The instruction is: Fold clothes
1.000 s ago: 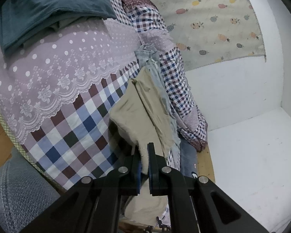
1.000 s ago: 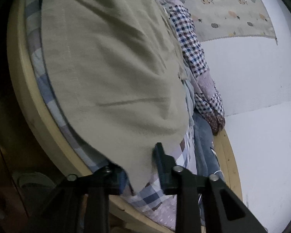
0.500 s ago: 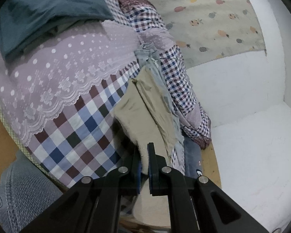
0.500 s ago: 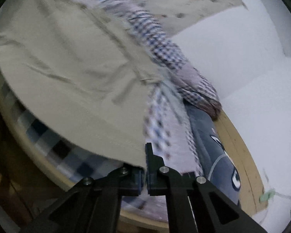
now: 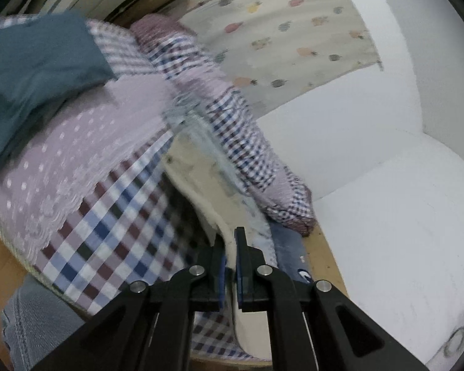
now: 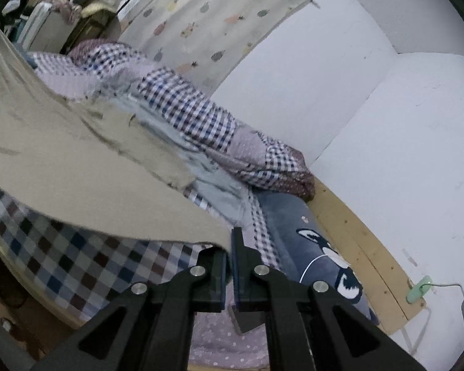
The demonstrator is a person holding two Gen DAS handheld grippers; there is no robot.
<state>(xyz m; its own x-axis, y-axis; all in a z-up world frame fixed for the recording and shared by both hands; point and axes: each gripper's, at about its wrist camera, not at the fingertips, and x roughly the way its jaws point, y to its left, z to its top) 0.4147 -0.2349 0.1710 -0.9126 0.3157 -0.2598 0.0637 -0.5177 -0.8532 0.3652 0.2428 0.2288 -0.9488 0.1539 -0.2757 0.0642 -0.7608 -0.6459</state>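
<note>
Beige garment (image 6: 77, 167) held stretched above the checked bedspread (image 5: 114, 232): left gripper (image 5: 229, 262) and right gripper (image 6: 229, 259) each clamp an edge, apparently to keep the cloth taut for a fold; pale blue clothing (image 6: 213, 182) lies beneath

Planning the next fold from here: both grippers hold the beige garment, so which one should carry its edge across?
Probably right. The right gripper pinches a corner of the beige garment, which spreads wide and lifted above the checked bedspread. The left gripper holds a narrow bunched strip.
</note>
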